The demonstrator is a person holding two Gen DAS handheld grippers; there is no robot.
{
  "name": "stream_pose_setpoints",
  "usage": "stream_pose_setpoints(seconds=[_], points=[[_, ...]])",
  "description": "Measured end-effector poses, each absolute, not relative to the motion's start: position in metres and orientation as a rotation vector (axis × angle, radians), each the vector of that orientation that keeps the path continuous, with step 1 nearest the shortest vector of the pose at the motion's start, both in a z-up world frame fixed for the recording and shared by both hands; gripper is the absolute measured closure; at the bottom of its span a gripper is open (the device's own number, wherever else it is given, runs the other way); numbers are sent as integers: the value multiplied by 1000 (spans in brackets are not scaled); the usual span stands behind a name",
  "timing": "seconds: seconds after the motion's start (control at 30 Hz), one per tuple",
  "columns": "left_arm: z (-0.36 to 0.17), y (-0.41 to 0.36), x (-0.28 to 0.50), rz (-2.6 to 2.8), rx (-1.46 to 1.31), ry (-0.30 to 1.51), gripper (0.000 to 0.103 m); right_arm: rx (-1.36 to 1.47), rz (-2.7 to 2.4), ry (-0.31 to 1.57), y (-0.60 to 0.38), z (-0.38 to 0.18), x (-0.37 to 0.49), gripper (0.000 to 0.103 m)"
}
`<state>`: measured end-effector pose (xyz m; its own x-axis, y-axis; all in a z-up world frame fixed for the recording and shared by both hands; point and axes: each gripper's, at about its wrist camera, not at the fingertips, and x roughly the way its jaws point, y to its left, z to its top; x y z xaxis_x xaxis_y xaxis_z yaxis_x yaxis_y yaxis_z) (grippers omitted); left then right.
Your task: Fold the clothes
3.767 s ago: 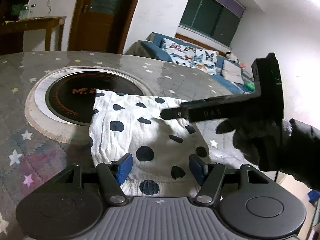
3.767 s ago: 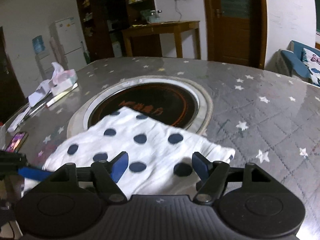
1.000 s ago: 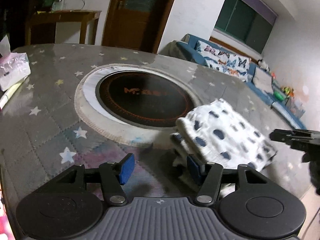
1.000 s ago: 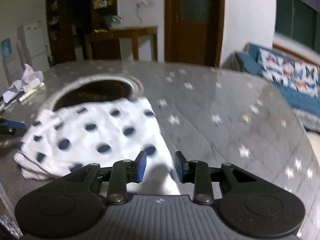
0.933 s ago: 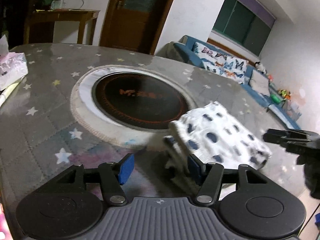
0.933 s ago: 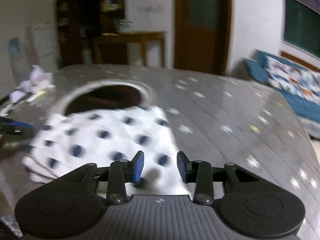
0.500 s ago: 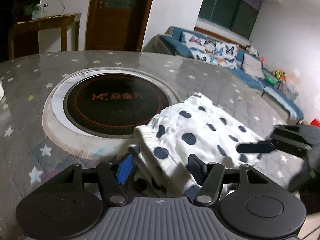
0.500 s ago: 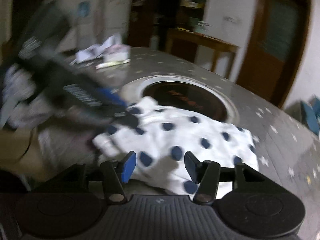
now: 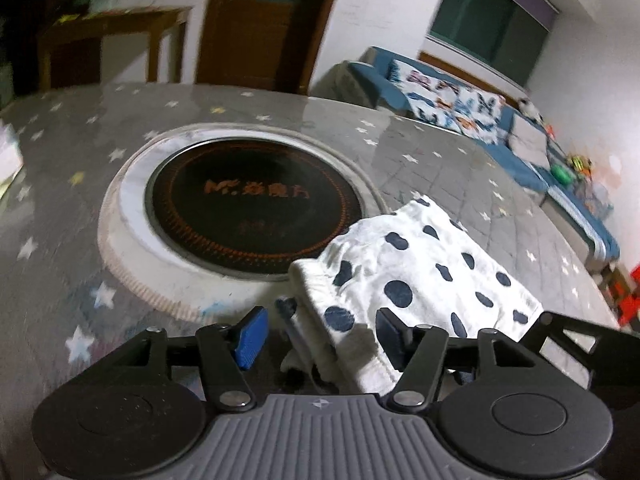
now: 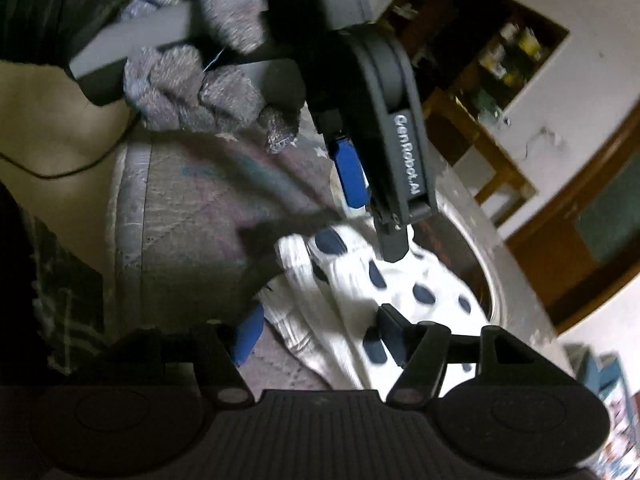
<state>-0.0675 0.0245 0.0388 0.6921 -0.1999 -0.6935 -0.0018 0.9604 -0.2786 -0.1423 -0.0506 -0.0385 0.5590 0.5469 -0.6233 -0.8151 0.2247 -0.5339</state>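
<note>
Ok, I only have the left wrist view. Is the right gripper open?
Observer: Yes, the right gripper is open, with the cloth's edge between its fingers.
Operator: Where does my left gripper sit from there?
Observer: The left gripper is open above the cloth's other end. One fingertip overlaps the cloth, but blur hides whether it touches.
Operator: Is the fold neat on the right gripper's side?
Observer: Several layers show stacked at that edge, slightly staggered.
</note>
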Motion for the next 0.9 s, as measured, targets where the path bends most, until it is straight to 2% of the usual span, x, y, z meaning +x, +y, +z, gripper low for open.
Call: stream_pose_setpoints(seconds=[0.03,0.07,0.23,0.37,0.57,0.8,0.83,0.9], points=[[39,27,-69,-101,-296,806,35,-961,964,320,-48,-40,-144,44],[39,30,-71,-93,-331,813,33,-965,969,315,-47,-42,-145,53],[39,42,-80,-46,-478,835,25,-907,980,323,-45,-41,-143,71],[34,50,-86,-25,-638,867,23,-791,972,335,-51,-27,-138,79],[20,56,-90,-30,-895,919,21,-659,947,350,-64,-10,-131,83],[3,57,-84,-39,-1047,954,21,-595,943,370,-76,-3,-129,85],[2,56,-82,-43,-1051,954,23,-591,946,372,-77,-4,-129,85],[0,57,-77,-38,-1058,954,35,-581,950,375,-79,-3,-128,85]])
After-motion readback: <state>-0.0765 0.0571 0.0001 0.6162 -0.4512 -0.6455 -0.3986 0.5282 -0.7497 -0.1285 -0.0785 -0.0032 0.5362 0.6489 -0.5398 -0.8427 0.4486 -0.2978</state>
